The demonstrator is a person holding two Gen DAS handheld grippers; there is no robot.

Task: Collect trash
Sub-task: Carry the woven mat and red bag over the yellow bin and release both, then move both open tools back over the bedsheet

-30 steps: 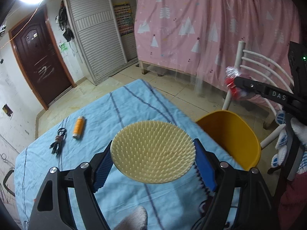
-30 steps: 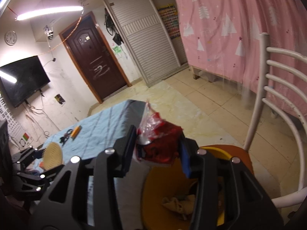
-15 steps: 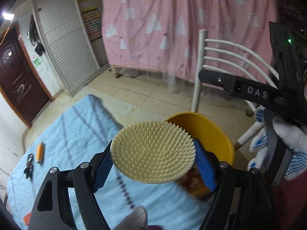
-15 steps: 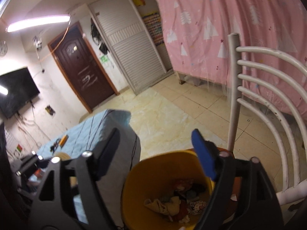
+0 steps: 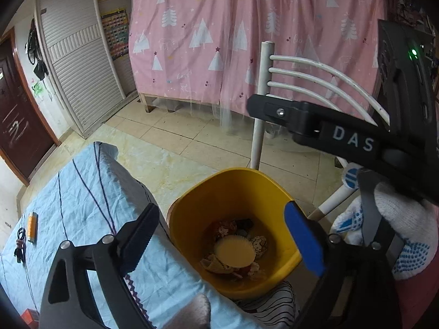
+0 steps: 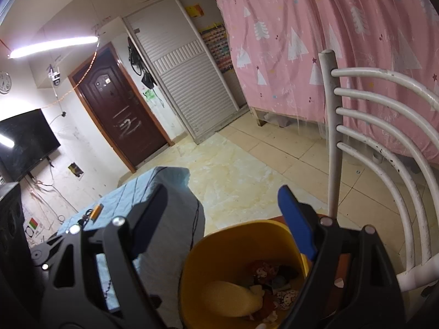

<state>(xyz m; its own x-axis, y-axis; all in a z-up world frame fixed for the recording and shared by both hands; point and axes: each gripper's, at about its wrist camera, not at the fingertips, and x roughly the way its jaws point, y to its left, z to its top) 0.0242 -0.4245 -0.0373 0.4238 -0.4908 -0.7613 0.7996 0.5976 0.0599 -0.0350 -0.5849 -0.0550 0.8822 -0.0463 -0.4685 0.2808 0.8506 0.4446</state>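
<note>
Left wrist: white chair point(image 5: 263, 104) behind bin point(image 5: 192, 233)

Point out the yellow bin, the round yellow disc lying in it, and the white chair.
yellow bin point(image 5: 241, 183), left wrist view, inner back wall.
round yellow disc point(image 5: 235, 251), left wrist view, middle of its face.
white chair point(image 6: 332, 137), right wrist view, upright back post.

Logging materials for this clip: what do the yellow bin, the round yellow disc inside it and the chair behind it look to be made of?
Yellow bin: likely plastic, smooth, uniform colour, slight sheen. Round disc: probably soft rubber or silicone, matte pale yellow; surface detail too small to tell. Chair: looks like white-painted metal tubing, with dark chips in the paint. Both tools, left and right, are open above the bin.
</note>
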